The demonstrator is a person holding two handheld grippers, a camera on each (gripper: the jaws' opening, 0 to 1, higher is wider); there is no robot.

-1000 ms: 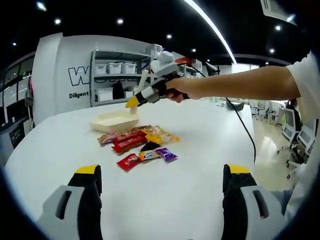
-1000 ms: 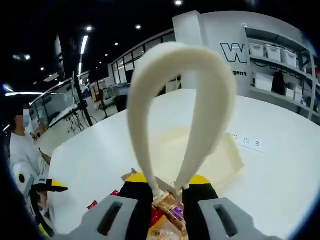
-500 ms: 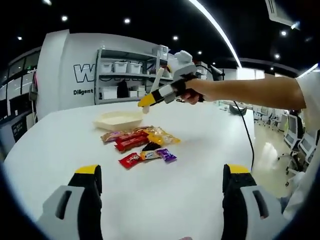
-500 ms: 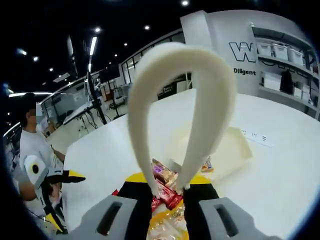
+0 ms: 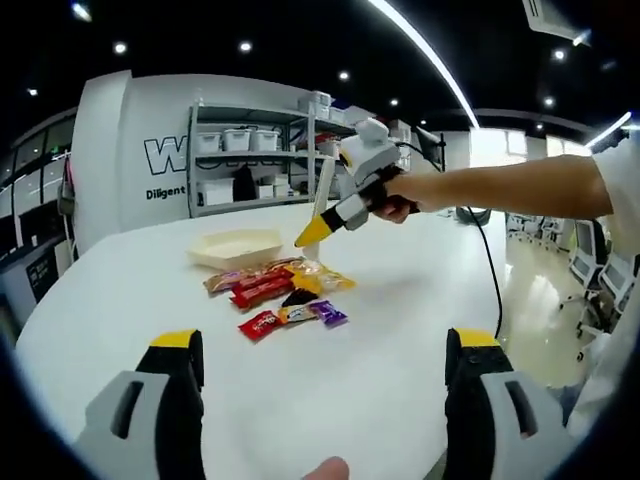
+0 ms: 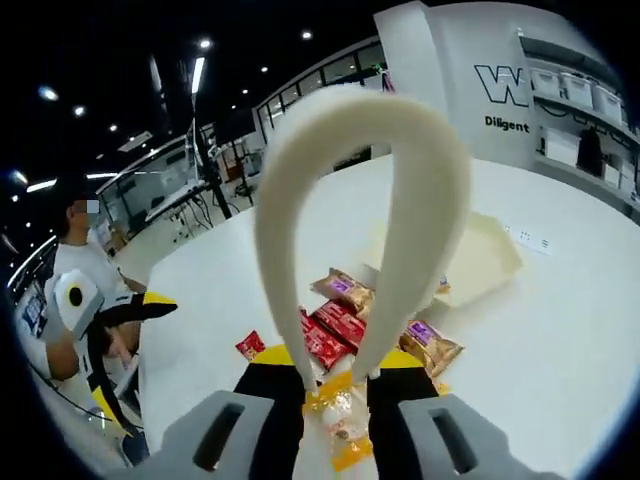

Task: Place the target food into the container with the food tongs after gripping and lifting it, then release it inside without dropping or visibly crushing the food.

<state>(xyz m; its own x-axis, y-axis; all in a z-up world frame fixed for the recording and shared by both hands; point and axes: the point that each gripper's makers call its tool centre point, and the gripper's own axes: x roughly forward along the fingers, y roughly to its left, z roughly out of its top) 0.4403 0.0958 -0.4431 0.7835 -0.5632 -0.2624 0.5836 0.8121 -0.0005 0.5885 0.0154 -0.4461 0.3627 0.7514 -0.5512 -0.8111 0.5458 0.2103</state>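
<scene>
Cream plastic tongs loop up from my right gripper, which is shut on their handles. The tong tips hang apart just over a yellow-orange snack packet; contact cannot be told. Red and purple packets lie beyond it, and the cream container sits farther back right with one packet at its near edge. In the left gripper view my left gripper is open and empty above the near table. Ahead of it lie the snack pile and the container, with the right gripper and tongs above the pile.
Everything rests on a wide white round table. A person's arm reaches in from the right with a black cable trailing off the table. Shelving with bins stands behind. A person holds the left gripper.
The right gripper has carried the tongs away from over the container and down to the snack pile. The left gripper stays open and in place.
</scene>
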